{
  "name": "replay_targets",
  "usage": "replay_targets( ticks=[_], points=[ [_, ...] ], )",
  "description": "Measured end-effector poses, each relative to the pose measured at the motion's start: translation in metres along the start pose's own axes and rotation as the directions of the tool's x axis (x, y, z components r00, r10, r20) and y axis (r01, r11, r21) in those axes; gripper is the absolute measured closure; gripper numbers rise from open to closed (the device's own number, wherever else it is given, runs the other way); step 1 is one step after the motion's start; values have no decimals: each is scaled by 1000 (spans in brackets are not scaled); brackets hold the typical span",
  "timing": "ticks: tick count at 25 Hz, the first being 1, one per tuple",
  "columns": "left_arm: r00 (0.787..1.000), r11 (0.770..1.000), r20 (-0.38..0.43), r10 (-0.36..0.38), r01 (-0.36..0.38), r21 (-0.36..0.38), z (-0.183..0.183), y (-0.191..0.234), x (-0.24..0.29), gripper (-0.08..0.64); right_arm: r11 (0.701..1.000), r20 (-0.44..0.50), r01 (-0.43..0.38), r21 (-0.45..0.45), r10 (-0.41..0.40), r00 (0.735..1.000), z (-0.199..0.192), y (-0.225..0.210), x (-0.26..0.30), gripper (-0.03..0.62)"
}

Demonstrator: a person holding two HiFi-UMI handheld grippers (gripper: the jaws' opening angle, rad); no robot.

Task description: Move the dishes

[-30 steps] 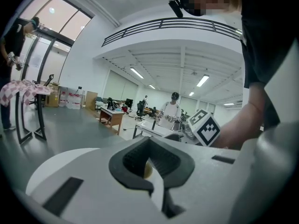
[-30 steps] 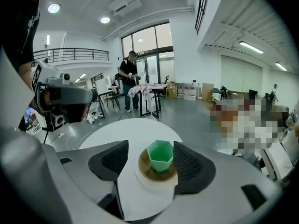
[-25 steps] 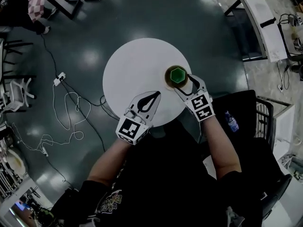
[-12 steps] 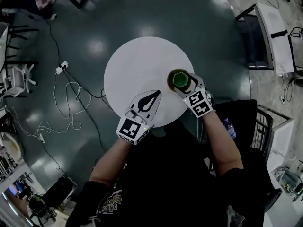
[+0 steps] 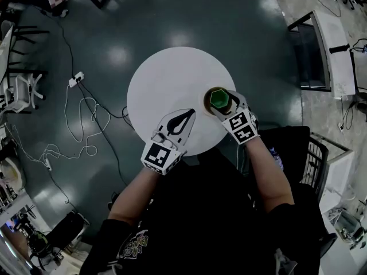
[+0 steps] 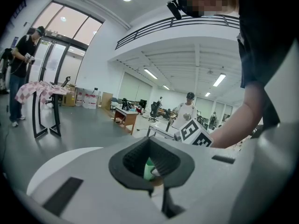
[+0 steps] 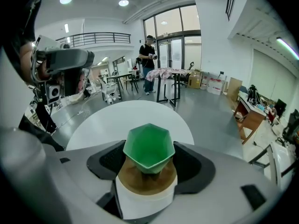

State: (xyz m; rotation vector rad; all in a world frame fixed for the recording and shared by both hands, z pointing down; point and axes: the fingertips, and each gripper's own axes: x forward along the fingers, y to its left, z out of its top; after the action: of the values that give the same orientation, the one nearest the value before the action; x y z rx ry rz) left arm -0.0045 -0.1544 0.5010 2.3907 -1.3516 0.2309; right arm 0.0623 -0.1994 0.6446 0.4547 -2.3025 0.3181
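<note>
Reaching for the dishes looked to be the step in hand, with nothing lifted yet. The green cup stood on a brown saucer at the right near edge of the round white desk. The right gripper pointed down at that stack with its jaws spread as wide as they go. They had just been opening, and cup and saucer stood between the pads, which lay close beside the saucer's rim without clearly pressing on it. A white piece showed under the saucer; whether it was another dish could not be told. The left gripper hovered over the near part of the desk, left of the stack and apart from it, its jaws closed tip to tip on nothing.

By my reading, the next move called for closing the right jaws evenly and low on the stack, so the cup would not tip, then lifting straight up. With the stack so near the desk's edge, a sideways nudge risked pushing it off.
</note>
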Motion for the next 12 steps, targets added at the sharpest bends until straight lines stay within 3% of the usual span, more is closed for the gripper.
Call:
replay_targets(
  ticks=[4, 12],
  points=[
    [1000, 1000, 11, 0, 0, 2, 5, 2, 0, 555, 999, 62, 2, 49, -5, 998, 21, -2, -11, 276],
    [999, 1000, 39, 17, -17, -5, 16, 8, -4, 554, 999, 161, 22, 41, -29, 986, 71, -8, -32, 276]
  ],
)
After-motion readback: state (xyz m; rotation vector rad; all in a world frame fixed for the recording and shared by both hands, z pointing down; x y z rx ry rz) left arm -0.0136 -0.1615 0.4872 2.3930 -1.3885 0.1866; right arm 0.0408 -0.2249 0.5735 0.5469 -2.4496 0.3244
